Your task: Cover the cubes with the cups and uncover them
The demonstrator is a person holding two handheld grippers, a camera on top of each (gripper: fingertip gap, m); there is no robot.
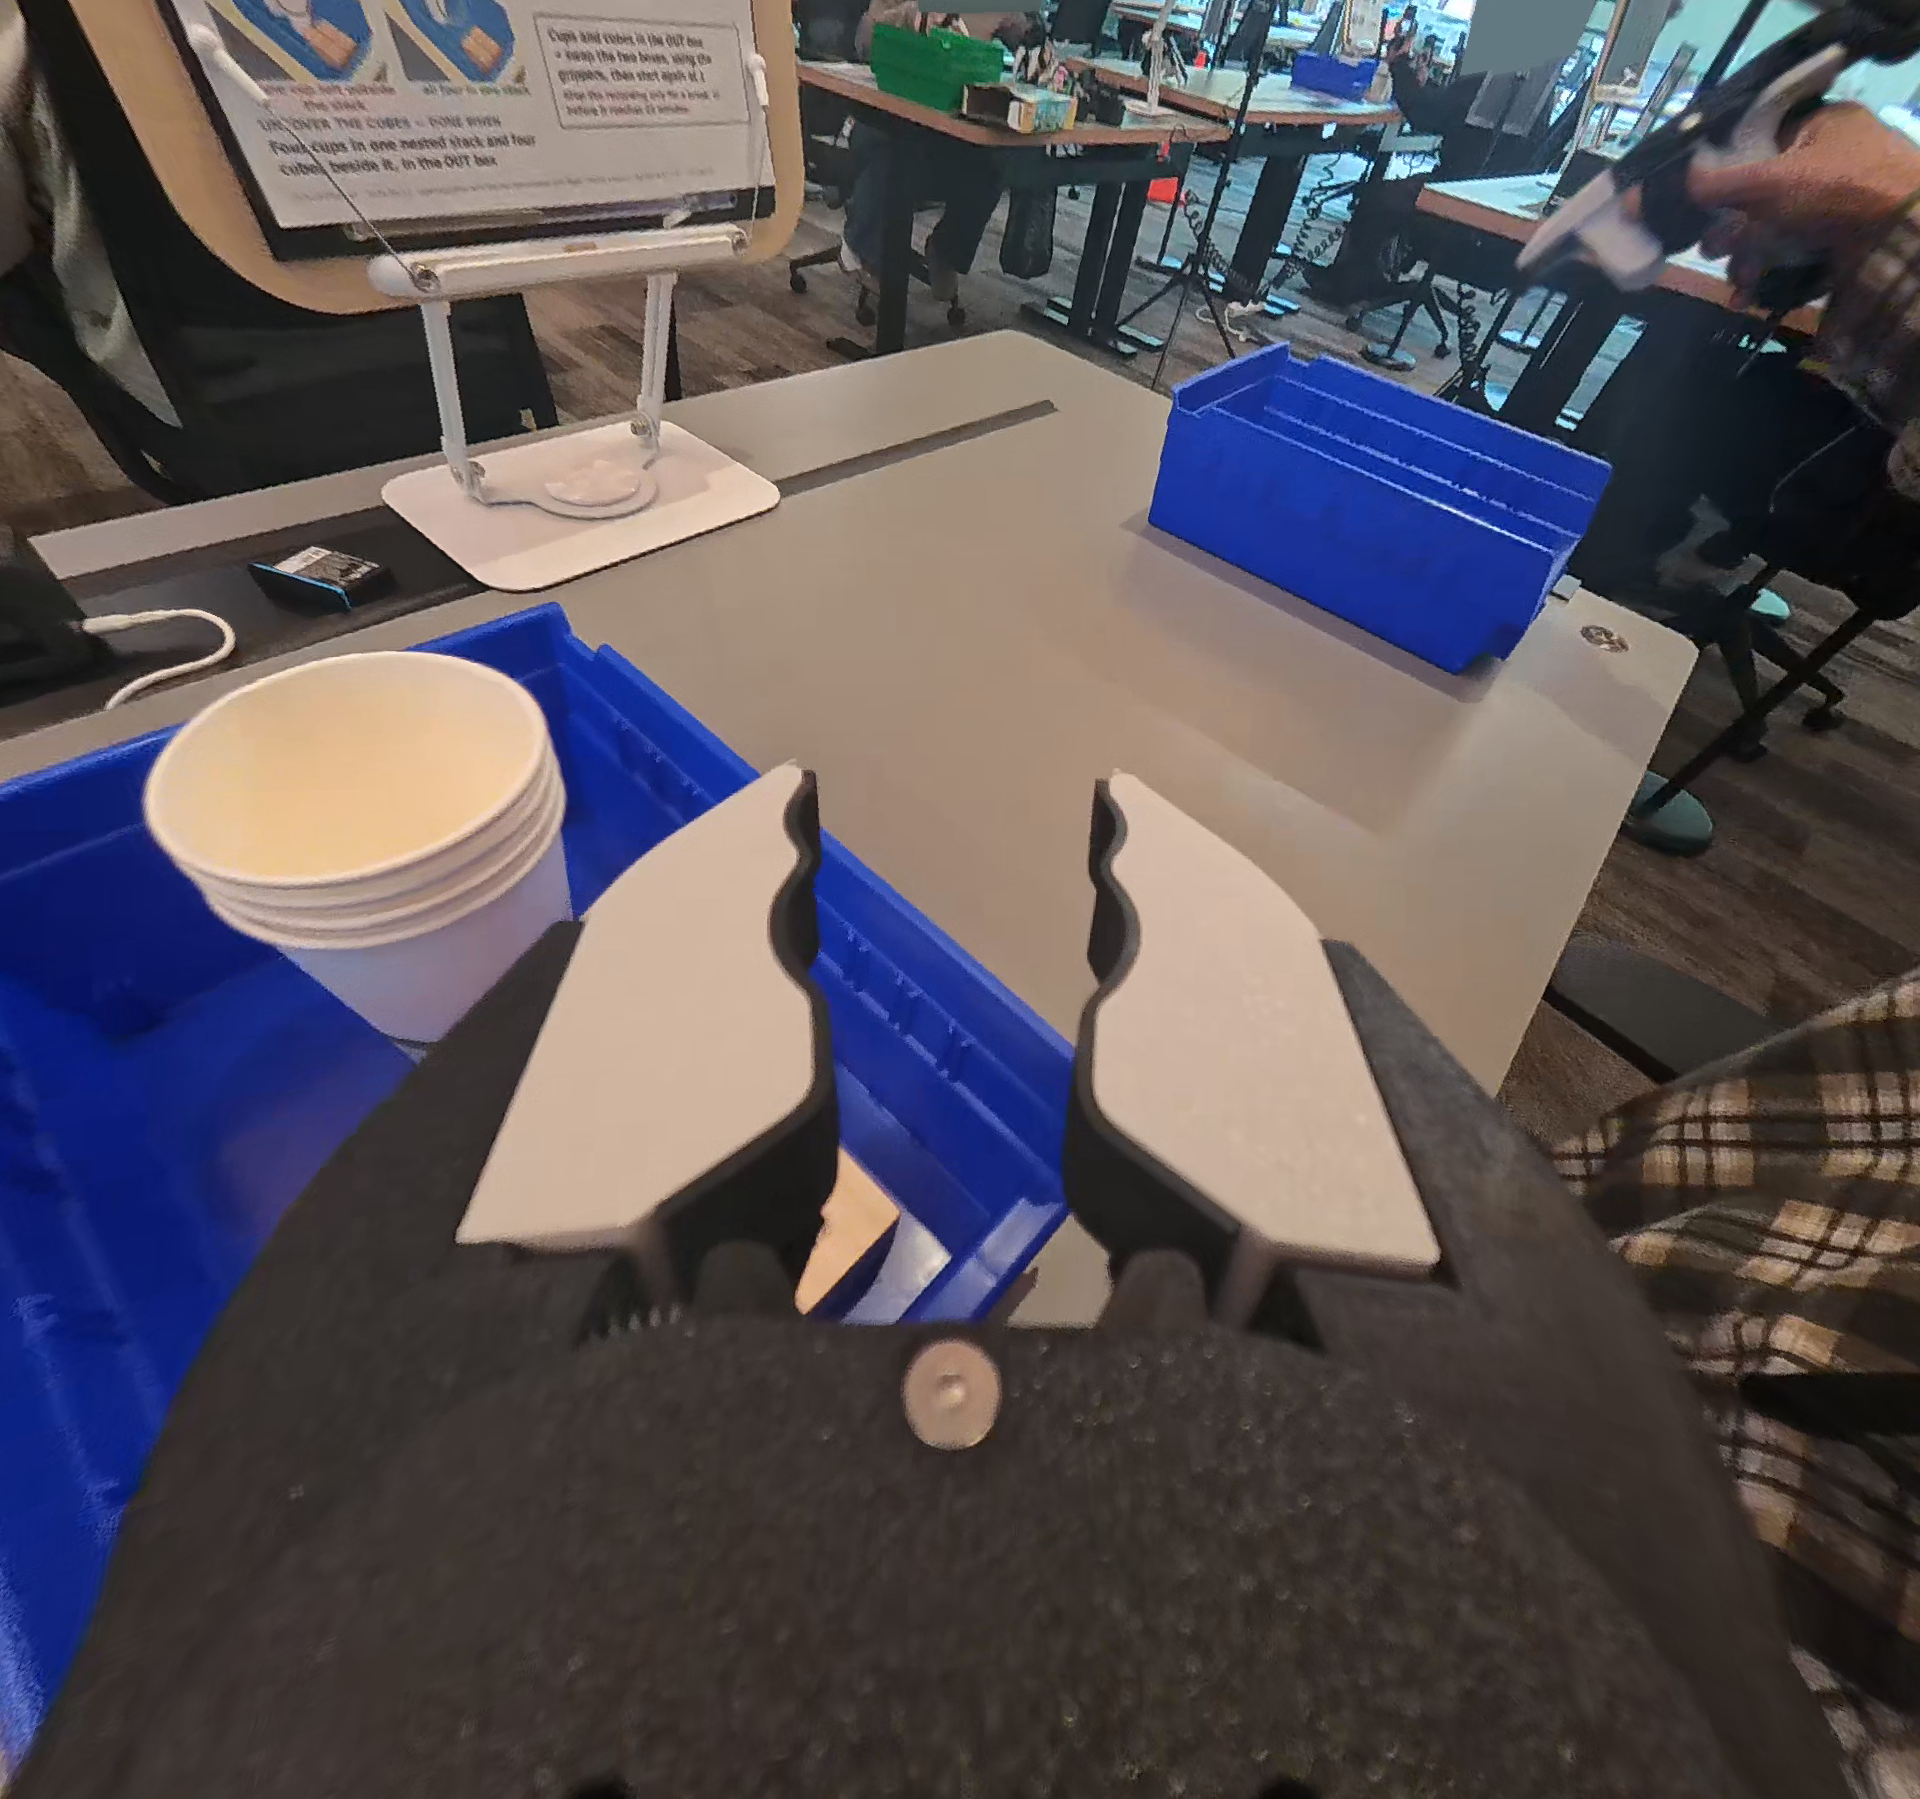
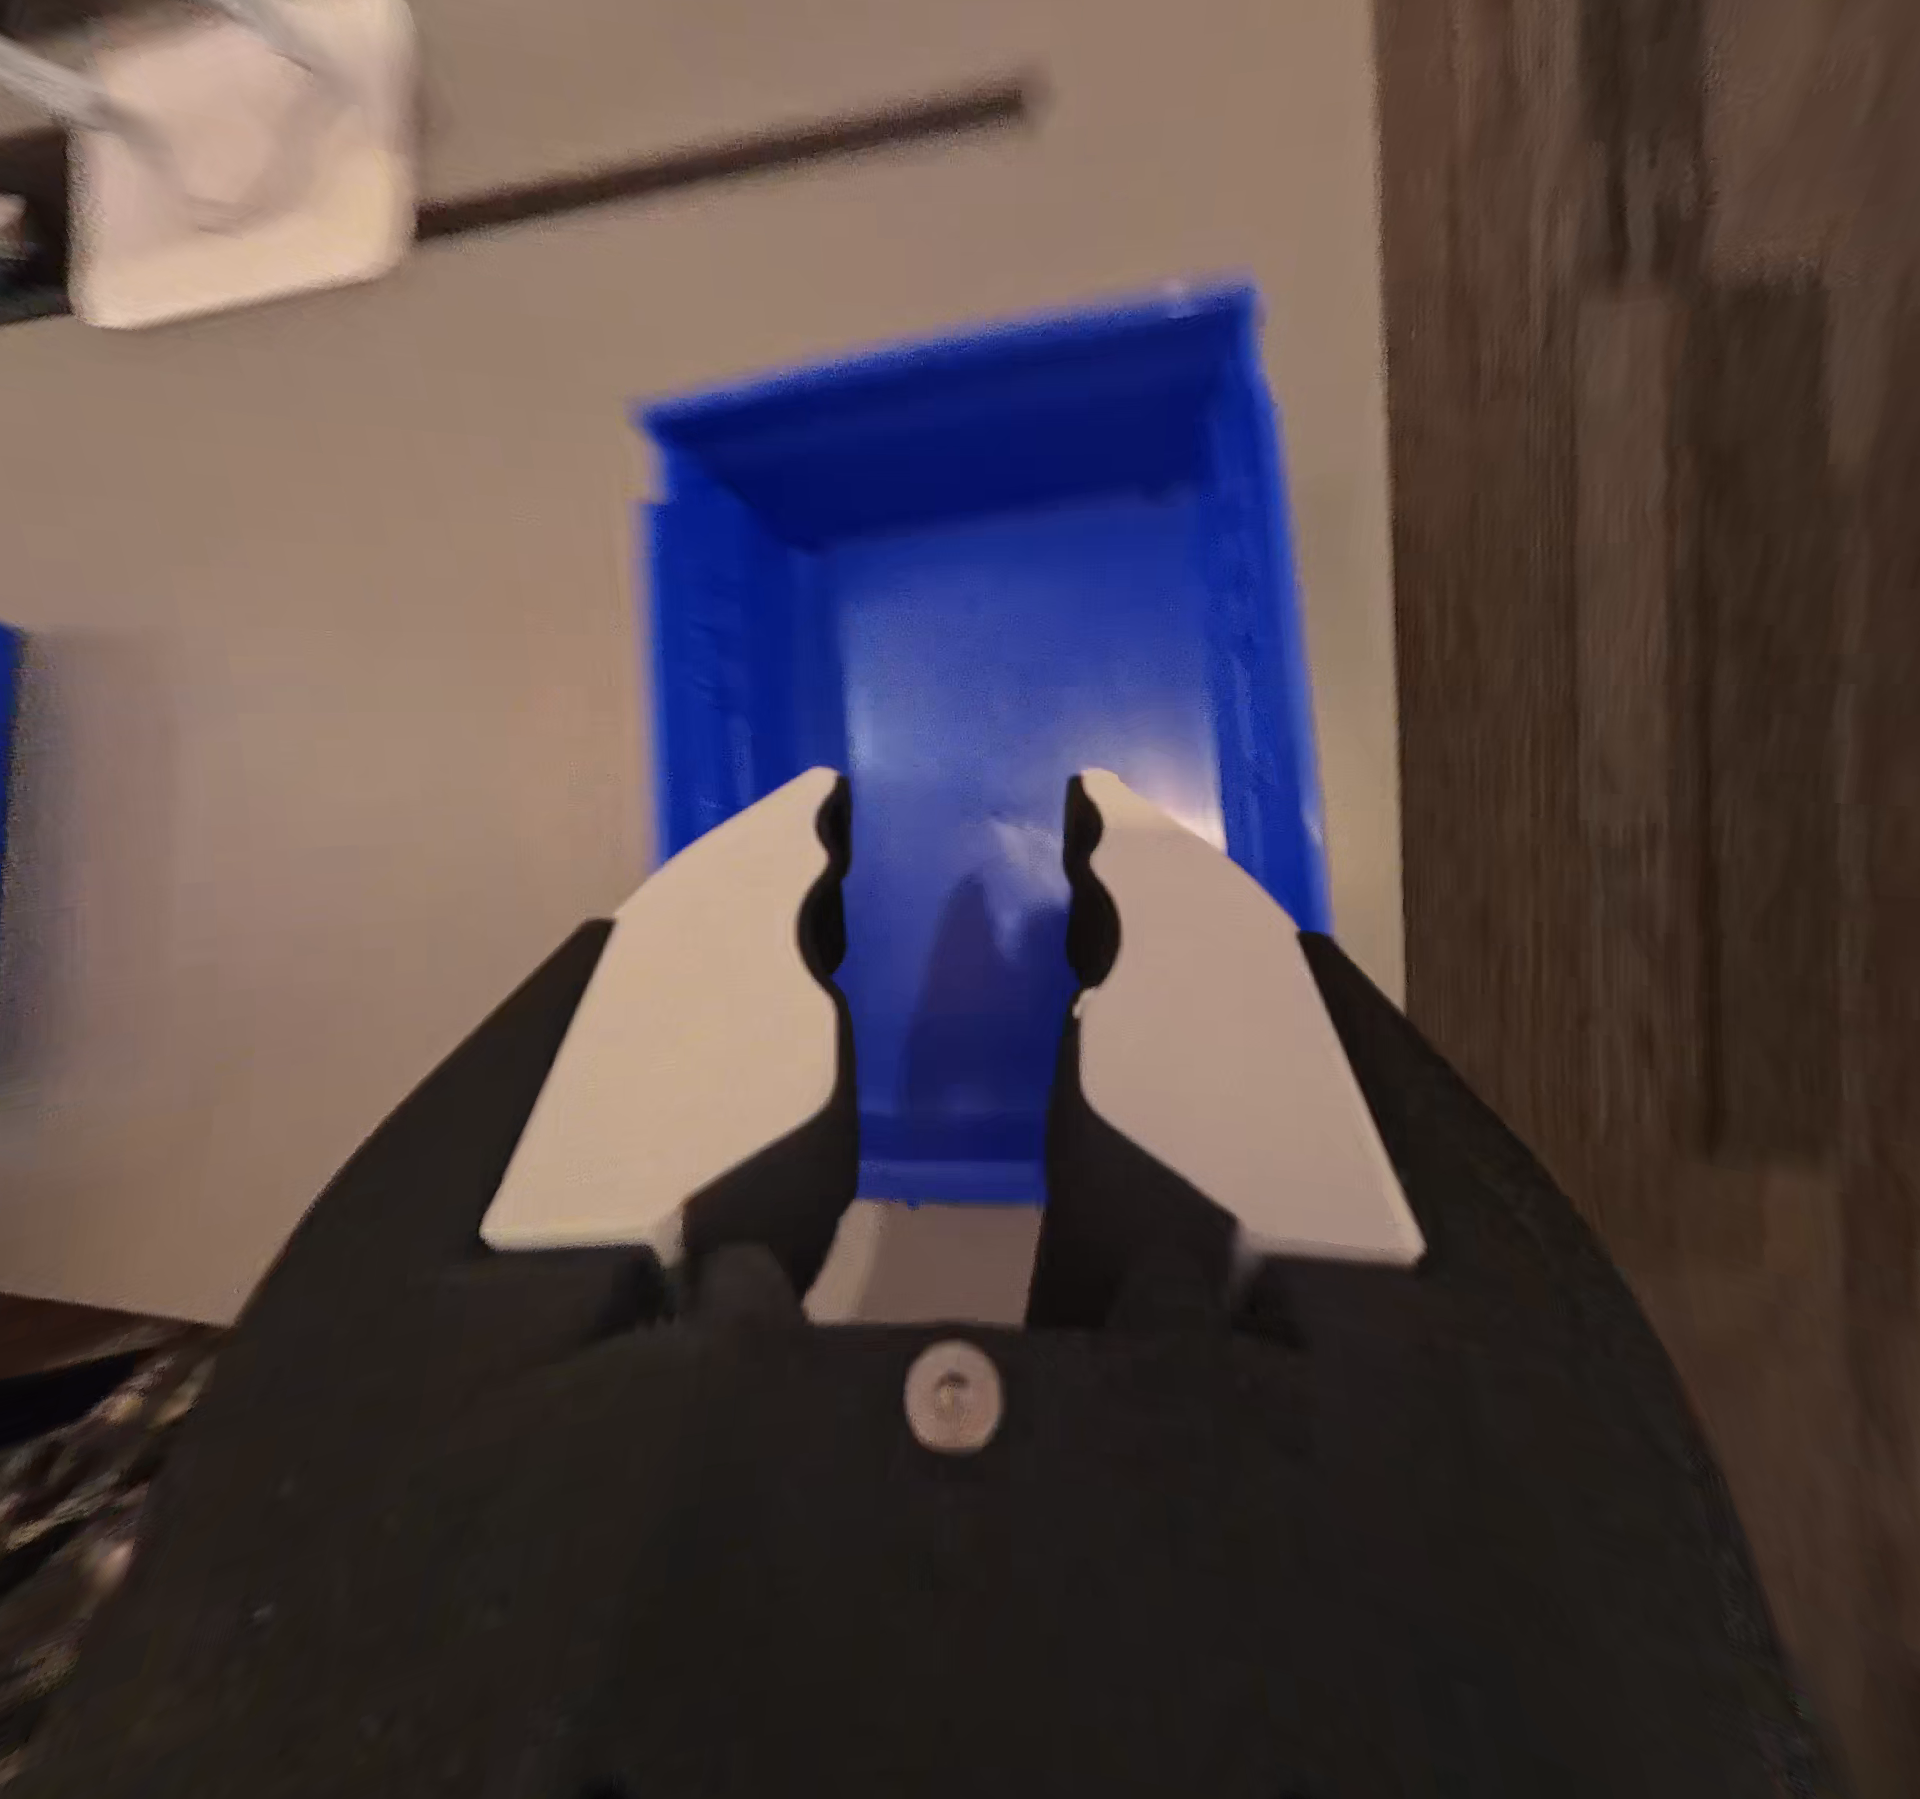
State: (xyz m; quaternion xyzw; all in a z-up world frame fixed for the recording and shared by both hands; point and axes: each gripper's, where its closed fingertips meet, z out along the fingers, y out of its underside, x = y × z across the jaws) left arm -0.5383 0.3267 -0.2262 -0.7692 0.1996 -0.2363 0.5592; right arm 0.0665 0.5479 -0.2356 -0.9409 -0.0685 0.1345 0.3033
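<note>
Left wrist view, reading left to right. A nested stack of white paper cups (image 1: pixel 358 840) stands upright, mouths up, in the near blue bin (image 1: pixel 125 1178) at the left edge of the grey table (image 1: pixel 935 669). Just right of the stack, the left gripper (image 1: pixel 951 876) hangs over the bin's right wall with its jaws spread apart and nothing between them. Low in the gap behind the fingers a tan block shows inside the bin, probably one of the cubes (image 1: pixel 847 1230), though too little of it is visible to be sure; no other cube can be seen. Behind the bin a white document stand (image 1: pixel 582 513) carries an instruction sheet. Farther right, well apart from the first, sits a second blue bin (image 1: pixel 1371 513), and at the top right corner the right gripper (image 1: pixel 1621 191) is raised in the person's hand.

Right wrist view. This gripper (image 2: pixel 956 814) looks steeply down into the far blue bin (image 2: pixel 717 710), whose floor appears bare; its jaws are likewise parted and hold nothing. The picture is smeared by motion.

Hazards from this position: a pinch on the stack's rim could lift several cups together, since they are tightly nested; thin paper walls could buckle under a hard squeeze; a low approach could catch the bin wall and drag the bin along the table.
</note>
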